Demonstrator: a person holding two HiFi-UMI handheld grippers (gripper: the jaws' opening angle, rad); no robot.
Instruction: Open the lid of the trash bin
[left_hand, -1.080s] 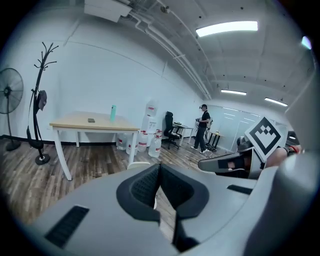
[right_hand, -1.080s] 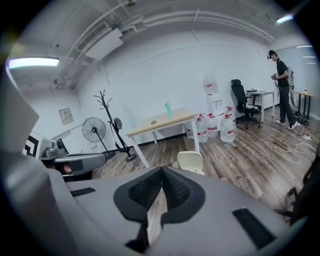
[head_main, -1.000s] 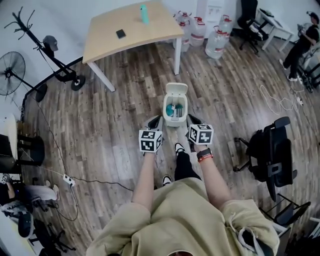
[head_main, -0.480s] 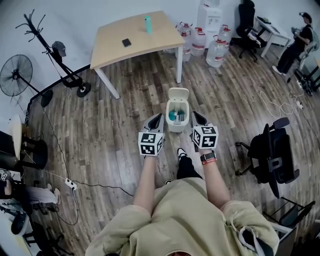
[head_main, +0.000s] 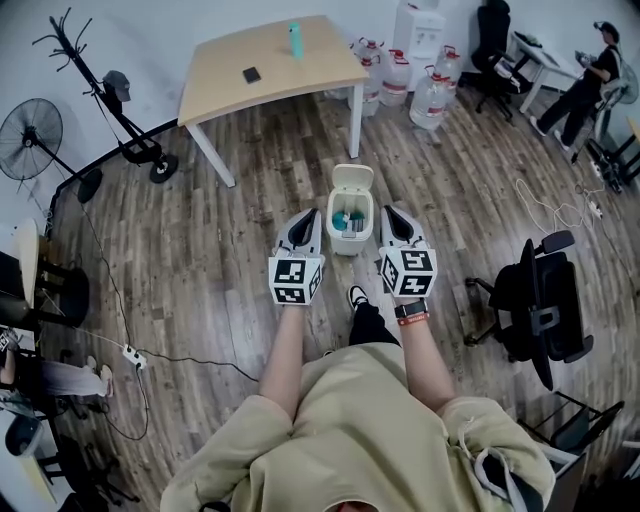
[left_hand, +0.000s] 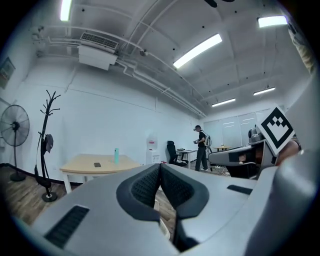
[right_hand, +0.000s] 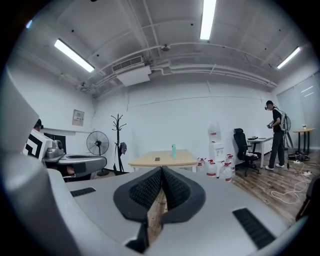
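Lid (head_main: 353, 179) stands raised on the bin (head_main: 348, 246) between your left gripper (head_main: 308, 218) and right gripper (head_main: 391, 214), both pressed shut on nothing, so a careless nudge could knock it closed.

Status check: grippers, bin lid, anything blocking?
Left gripper shut, empty; right gripper shut, empty. Trash bin: lid up, contents showing. Grippers flank the bin, apart from it; nothing in the way.

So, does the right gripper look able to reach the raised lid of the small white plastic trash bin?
Probably yes: the right gripper, jaws shut and empty, hangs right beside the small white plastic trash bin, and nothing stands between it and the raised lid.
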